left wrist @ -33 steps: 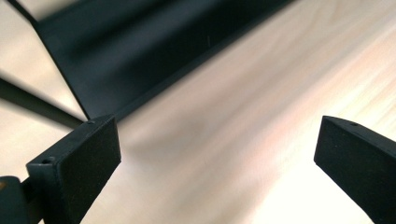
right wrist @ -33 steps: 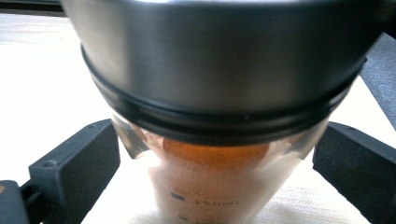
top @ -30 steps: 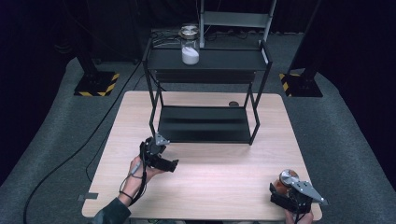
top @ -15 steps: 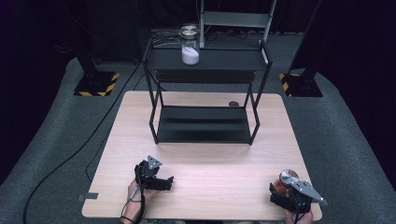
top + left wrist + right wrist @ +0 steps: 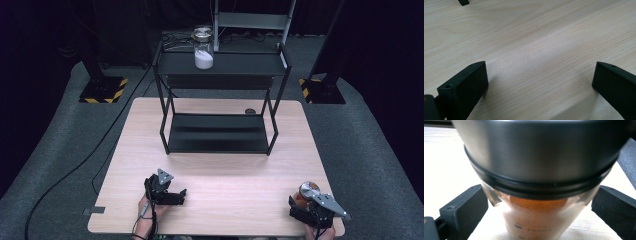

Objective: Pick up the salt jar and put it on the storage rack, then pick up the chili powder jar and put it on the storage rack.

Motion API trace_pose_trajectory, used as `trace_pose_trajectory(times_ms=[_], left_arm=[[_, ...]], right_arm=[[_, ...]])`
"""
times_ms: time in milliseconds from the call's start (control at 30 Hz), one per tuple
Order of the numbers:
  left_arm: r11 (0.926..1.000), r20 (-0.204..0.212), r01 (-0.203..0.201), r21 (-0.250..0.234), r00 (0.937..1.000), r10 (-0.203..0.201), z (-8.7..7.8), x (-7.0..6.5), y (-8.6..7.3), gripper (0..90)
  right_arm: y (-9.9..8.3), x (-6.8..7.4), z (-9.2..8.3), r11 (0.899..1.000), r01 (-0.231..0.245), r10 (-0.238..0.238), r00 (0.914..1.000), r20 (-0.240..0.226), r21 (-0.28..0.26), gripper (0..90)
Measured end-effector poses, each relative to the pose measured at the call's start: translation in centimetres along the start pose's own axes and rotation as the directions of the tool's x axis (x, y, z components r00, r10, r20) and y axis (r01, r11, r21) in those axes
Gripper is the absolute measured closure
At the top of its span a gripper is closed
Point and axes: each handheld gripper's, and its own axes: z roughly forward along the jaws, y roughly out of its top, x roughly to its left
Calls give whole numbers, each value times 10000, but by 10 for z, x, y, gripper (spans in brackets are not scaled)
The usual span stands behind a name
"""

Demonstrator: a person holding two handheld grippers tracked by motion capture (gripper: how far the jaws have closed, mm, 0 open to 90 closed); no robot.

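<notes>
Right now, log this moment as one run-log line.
left gripper: open, over bare table | right gripper: open around orange-filled jar | white-powder jar: rack top shelf

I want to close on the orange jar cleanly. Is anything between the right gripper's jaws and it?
Nothing visible. The right gripper stands open around the jar, with only bare gaps on both sides between the jaws and the glass.
</notes>
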Motion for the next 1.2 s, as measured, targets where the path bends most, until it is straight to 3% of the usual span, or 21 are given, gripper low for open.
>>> trace_pose_trajectory(times_ms=[800, 1200], left_arm=[[10000, 20, -11, -16, 10000, 11, 1, 1, 0, 0], [10000, 25, -14, -7, 10000, 14, 1, 1, 1, 0]], right_arm=[[1, 3, -1, 10000, 10, -10, 9999, 148, 18, 0], [14, -8, 2, 9983, 107, -89, 9995, -311, 567, 0]])
